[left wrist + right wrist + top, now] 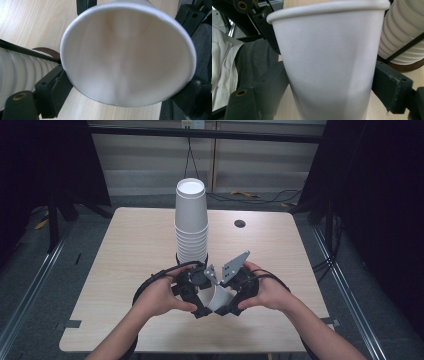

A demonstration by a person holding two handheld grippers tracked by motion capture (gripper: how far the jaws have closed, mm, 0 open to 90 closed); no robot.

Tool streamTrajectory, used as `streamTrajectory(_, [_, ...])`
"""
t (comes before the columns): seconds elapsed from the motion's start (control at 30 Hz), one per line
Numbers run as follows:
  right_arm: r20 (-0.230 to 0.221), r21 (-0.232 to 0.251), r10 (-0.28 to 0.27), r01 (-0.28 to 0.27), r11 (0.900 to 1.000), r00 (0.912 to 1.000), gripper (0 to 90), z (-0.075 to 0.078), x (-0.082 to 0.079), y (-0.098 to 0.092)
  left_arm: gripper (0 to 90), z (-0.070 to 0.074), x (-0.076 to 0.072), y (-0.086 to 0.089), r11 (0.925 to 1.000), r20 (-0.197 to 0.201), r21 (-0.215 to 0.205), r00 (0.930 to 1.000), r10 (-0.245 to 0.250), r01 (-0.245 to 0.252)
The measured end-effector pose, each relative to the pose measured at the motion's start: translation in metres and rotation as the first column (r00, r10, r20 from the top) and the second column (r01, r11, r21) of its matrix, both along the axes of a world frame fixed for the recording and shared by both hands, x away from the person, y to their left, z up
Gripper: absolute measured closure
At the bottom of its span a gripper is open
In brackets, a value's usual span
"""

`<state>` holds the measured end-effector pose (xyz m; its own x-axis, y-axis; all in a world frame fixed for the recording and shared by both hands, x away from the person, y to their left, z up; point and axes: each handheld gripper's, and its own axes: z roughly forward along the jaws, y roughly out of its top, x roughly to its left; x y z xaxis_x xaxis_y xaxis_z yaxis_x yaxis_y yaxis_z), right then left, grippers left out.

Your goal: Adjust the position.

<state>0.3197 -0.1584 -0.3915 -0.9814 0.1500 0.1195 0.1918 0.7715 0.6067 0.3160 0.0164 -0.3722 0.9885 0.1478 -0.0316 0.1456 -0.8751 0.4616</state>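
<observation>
Just in front of the tall cup stack (191,222), on the person's side of it, a single white paper cup (218,298) is held between the two tools above the wooden table (125,250).

The left gripper (200,301) has its jaws pressed against the cup near the rim; in the left gripper view the mouth of the cup faces the camera and the rim is pushed slightly out of round, with a soft crease running down the inner wall. The right gripper (231,301) clamps the cup's outer wall on both sides, below the rolled rim. Both tools are therefore closed on the same cup, which lies tilted between them, clear of the stack.

Assessment of the item: very light, thin-walled, easily crushed. The wall yields under modest squeeze, as the oval rim suggests. The surface looks smooth and matt; slip is possible if the grip is relaxed. The rolled rim and the base disc are likely the stiffest parts. Recommended hold: just under the rim, or low near the base, with light pressure; mid-wall squeezing risks a permanent dent.
</observation>
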Motion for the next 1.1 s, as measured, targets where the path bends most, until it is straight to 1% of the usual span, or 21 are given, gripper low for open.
streamTrajectory(0.1, [0.002, 0.003, -0.002, 0.002, 1.0, 1.0, 18.6, -0.0011, -0.0001, 0.0004, 12.5, -0.001, 0.0004, 0.0007, 1.0, -0.001, -0.001, 1.0, 0.005, -0.005])
streamTrajectory(0.17, [0.019, 0.002, 0.004, -0.004, 1.0, 0.9998, 19.4, -0.0019, -0.0001, 0.001, 12.8, -0.0015, 0.0005, 0.0007, 1.0, -0.001, 0.001, 1.0, 0.005, -0.005])
streamTrajectory(0.3, [0.028, -0.004, 0.014, -0.014, 1.0, 0.9995, 21.1, -0.0025, -0.0006, 0.0013, 13.9, -0.0024, 0.0, 0.0002, 0.9999, 0.001, -0.004, 0.9999, 0.012, -0.012])
streamTrajectory(0.33, [0.04, -0.011, 0.017, -0.017, 1.0, 0.999, 21.7, -0.0018, -0.0014, 0.0016, 14.0, -0.0014, 0.0011, 0.0005, 0.9999, 0.01, 0.01, 0.9999, -0.005, 0.005])
streamTrajectory(0.37, [0.04, -0.011, 0.017, -0.017, 1.0, 0.999, 21.7, -0.0018, -0.0014, 0.0016, 14.0, -0.0015, 0.0011, 0.0005, 1.0, 0.006, 0.008, 1.0, -0.005, 0.005])
streamTrajectory(0.4, [0.054, -0.016, 0.018, -0.017, 1.0, 0.9984, 21.9, -0.0008, -0.0019, 0.0015, 13.8, -0.0026, -0.0012, -0.0002, 0.9996, 0.006, -0.014, 0.9997, 0.025, -0.025])
streamTrajectory(0.43, [0.054, -0.016, 0.018, -0.017, 1.0, 0.9984, 21.9, -0.0008, -0.0019, 0.0015, 13.8, -0.0023, -0.0009, -0.0001, 0.9997, 0.016, -0.014, 0.9997, 0.018, -0.018])
streamTrajectory(0.47, [0.06, -0.016, 0.017, -0.016, 1.0, 0.998, 21.9, -0.0006, -0.0019, 0.0014, 13.6, -0.0024, -0.0009, -0.0001, 0.9997, 0.015, -0.015, 0.9997, 0.018, -0.018])
streamTrajectory(0.5, [0.061, -0.017, 0.02, -0.019, 1.0, 0.9979, 21.9, -0.0004, -0.002, 0.0013, 13.3, -0.001, 0.0007, 0.0007, 1.0, 0.02, 0.007, 0.9998, -0.002, 0.002])
streamTrajectory(0.57, [0.063, -0.008, 0.023, -0.022, 1.0, 0.9978, 21.8, -0.0013, -0.0019, 0.001, 12.7, -0.0015, 0.0005, 0.0013, 1.0, 0.023, -0.001, 0.9997, -0.007, 0.007])
streamTrajectory(0.6, [0.065, -0.004, 0.017, -0.016, 1.0, 0.9977, 21.7, -0.0015, -0.0026, 0.0007, 12.4, -0.0019, 0.0, 0.0017, 0.9999, 0.022, -0.011, 0.9997, 0.0, 0.0])
streamTrajectory(0.63, [0.065, -0.004, 0.017, -0.016, 1.0, 0.9977, 21.7, -0.0015, -0.0026, 0.0007, 12.4, -0.0019, 0.0004, 0.0022, 0.9998, 0.025, -0.018, 0.9997, -0.004, 0.004])
streamTrajectory(0.67, [0.062, -0.001, 0.022, -0.022, 1.0, 0.9978, 21.6, -0.0018, -0.0021, -0.0007, 12.2, -0.0025, 0.0, 0.0028, 0.9993, 0.025, -0.037, 0.9997, -0.001, 0.002])
streamTrajectory(0.8, [0.061, 0.01, 0.013, -0.014, 1.0, 0.9981, 21.5, -0.003, -0.0021, -0.0021, 12.0, -0.0028, 0.0007, 0.0031, 0.9993, 0.03, -0.037, 0.9995, -0.008, 0.009])
streamTrajectory(0.83, [0.061, 0.01, 0.013, -0.014, 1.0, 0.9981, 21.5, -0.003, -0.0021, -0.0021, 12.0, -0.0037, -0.0001, 0.0027, 0.9987, 0.031, -0.051, 0.9995, 0.004, -0.003])
streamTrajectory(0.87, [0.063, 0.009, 0.01, -0.01, 1.0, 0.998, 21.4, -0.0031, -0.0019, -0.0023, 11.8, -0.0031, 0.0008, 0.0031, 0.999, 0.034, -0.043, 0.9994, -0.01, 0.011])
streamTrajectory(0.9, [0.059, 0.008, 0.011, -0.011, 1.0, 0.9982, 21.4, -0.003, -0.0018, -0.0028, 11.8, -0.0033, 0.0011, 0.0032, 0.9986, 0.045, -0.051, 0.9989, -0.011, 0.013])
streamTrajectory(0.97, [0.062, 0.018, 0.006, -0.007, 1.0, 0.9981, 21.3, -0.003, -0.0012, -0.0037, 11.7, -0.0032, 0.0008, 0.0036, 0.9982, 0.038, -0.059, 0.9993, -0.004, 0.007])
streamTrajectory(1.0, [0.05, 0.017, 0.005, -0.006, 1.0, 0.9988, 21.3, -0.0027, -0.0013, -0.0044, 11.7, -0.0036, 0.0005, 0.0039, 0.9978, 0.035, -0.066, 0.9994, 0.0, 0.003])
streamTrajectory(1.03, [0.056, 0.019, 0.009, -0.01, 1.0, 0.9984, 21.3, -0.0031, -0.001, -0.005, 11.8, -0.0037, 0.0009, 0.0043, 0.9978, 0.034, -0.066, 0.9994, -0.005, 0.008])
streamTrajectory(1.1, [0.054, 0.023, 0.008, -0.01, 1.0, 0.9985, 21.3, -0.0035, -0.0014, -0.0056, 11.8, -0.0042, 0.0011, 0.0049, 0.9976, 0.034, -0.068, 0.9994, -0.007, 0.009])
